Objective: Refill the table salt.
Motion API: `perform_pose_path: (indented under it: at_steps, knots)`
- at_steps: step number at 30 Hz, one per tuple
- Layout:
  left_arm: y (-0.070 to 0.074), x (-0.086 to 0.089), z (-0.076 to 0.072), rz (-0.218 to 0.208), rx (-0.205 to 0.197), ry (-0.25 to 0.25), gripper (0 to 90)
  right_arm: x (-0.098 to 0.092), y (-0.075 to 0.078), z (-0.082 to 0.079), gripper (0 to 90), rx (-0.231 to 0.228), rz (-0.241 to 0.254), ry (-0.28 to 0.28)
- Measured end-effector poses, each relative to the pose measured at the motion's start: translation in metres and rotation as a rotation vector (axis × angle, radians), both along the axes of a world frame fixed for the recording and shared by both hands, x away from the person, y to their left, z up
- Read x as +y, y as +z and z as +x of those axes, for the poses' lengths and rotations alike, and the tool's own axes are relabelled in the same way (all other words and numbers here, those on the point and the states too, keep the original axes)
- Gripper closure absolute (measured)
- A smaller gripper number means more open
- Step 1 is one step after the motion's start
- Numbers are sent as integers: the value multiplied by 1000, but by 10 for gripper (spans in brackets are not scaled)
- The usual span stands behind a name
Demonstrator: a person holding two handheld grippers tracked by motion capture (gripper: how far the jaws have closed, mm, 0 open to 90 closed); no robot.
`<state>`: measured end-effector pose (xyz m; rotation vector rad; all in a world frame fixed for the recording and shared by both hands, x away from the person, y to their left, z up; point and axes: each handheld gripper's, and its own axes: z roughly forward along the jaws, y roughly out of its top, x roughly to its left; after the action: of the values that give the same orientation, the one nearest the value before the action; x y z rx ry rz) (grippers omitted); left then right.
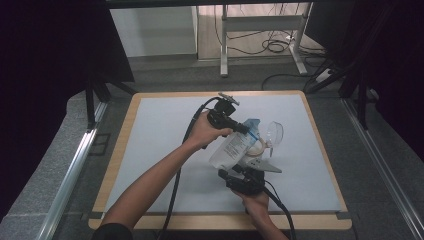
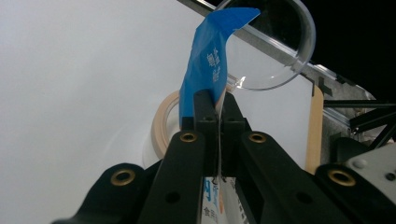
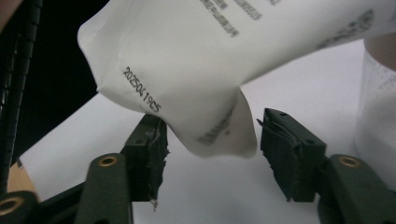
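Pouch (image 1: 234, 148), soft and saggy, hangs over the bowl (image 2: 161, 122), its blue top pinched in my left gripper (image 2: 215, 100), while my right gripper (image 3: 212, 140), spread, flanks its limp bottom corner, the likeliest hold.

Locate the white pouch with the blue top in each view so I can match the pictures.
High view: pouch at table centre, tilted, left gripper clamping its blue top.
Left gripper view: blue top rising from the shut jaws.
Right gripper view: white bottom corner hanging between open jaws.
Shared landmark: the white table mat.
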<state>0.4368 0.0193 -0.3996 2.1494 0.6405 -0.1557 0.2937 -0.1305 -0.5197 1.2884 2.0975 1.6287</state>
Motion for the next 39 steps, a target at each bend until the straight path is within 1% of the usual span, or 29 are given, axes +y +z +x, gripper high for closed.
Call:
perform_pose_path:
  at_steps: [5,8,13,14,16,18,20,22,23,25,27,29,33,39]
  knots:
    - [0,3,-2,-4,-1,2,900,-6,0,-1,349,11,-18,17]
    - [-1,5,-3,-16,2,6,899,-14,0,-2,337,11,-21,29]
    - [-2,7,-6,-28,0,3,899,-29,1,-8,331,-4,-36,31]
    - [-3,7,-6,-29,1,3,899,-33,0,-9,331,-5,-45,26]
    - [-3,7,-6,-34,4,2,899,-34,-1,-9,330,-6,-58,34]
    - [-3,8,-6,-41,8,1,899,-34,-3,-9,330,6,-68,43]
    - [-3,9,-6,-41,6,1,899,-34,-3,-7,320,15,-70,54]
    - [-3,10,-6,-38,6,-4,899,-34,-3,-6,302,16,-83,70]
    - [-3,11,-7,-46,8,-1,899,-35,-3,-6,299,7,-87,64]
    - [-2,12,-7,-55,12,-2,899,-39,-1,-5,293,13,-83,64]
    - [-2,13,-8,-55,7,-4,899,-44,0,-4,293,13,-83,54]
    - [-2,14,-9,-57,8,-3,899,-49,1,-4,293,10,-68,38]
    - [-3,18,-10,-64,9,1,899,-58,3,-5,296,-2,-73,20]
    - [-5,26,-11,-71,2,6,900,-71,1,-3,298,6,-77,-14]
